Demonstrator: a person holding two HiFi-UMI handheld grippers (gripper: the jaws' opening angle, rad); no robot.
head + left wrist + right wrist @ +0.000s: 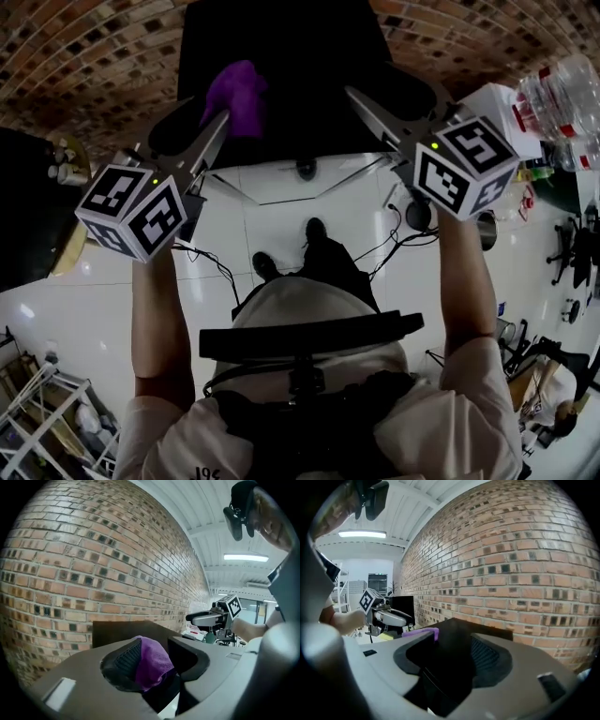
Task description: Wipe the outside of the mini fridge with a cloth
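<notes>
Purple cloth (239, 94) sits at the black fridge's (281, 56) top, between the left gripper's (157, 663) parted jaws, against one pad. Right gripper (454, 658) gapes empty above that top.

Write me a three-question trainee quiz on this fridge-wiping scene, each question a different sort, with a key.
1. Multiple choice: what colour is the cloth between the jaws of the left gripper? A) green B) purple C) white
2. True or false: the right gripper is shut on the cloth.
3. Fill in: behind the black mini fridge stands a ____ wall.
Key: 1 B; 2 false, its jaws stand open with nothing held; 3 brick.
</notes>
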